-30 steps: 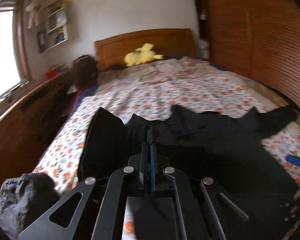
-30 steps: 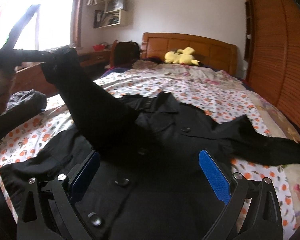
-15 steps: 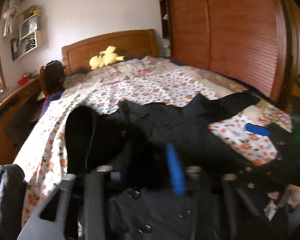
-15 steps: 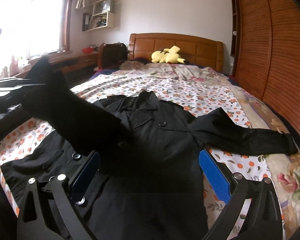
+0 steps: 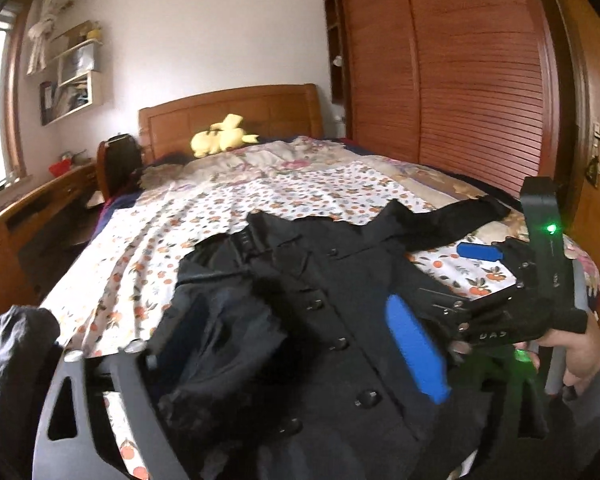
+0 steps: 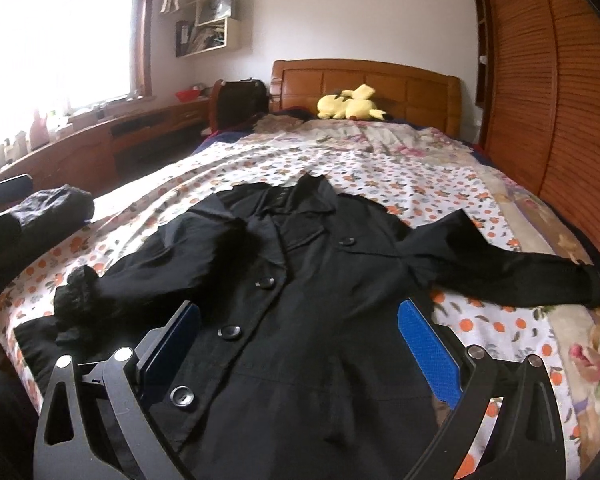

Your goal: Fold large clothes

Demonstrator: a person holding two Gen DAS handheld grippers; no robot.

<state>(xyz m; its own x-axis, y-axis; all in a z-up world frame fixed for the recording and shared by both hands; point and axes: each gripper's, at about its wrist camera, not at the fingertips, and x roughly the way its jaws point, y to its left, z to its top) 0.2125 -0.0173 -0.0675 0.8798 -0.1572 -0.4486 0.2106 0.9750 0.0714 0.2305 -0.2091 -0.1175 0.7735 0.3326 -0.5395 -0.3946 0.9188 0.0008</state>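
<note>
Black coat: lying face up on the floral bedspread, one sleeve folded across its chest.
Right gripper: hovering wide open over the coat, gripping nothing.
Left gripper: hanging spread apart above the folded sleeve, empty.

low over bed, facing headboard

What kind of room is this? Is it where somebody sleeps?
Yes, it looks like a bedroom. There is a big bed with a wooden headboard, a yellow plush toy lying near it, and a tall wooden wardrobe along the wall.
</note>
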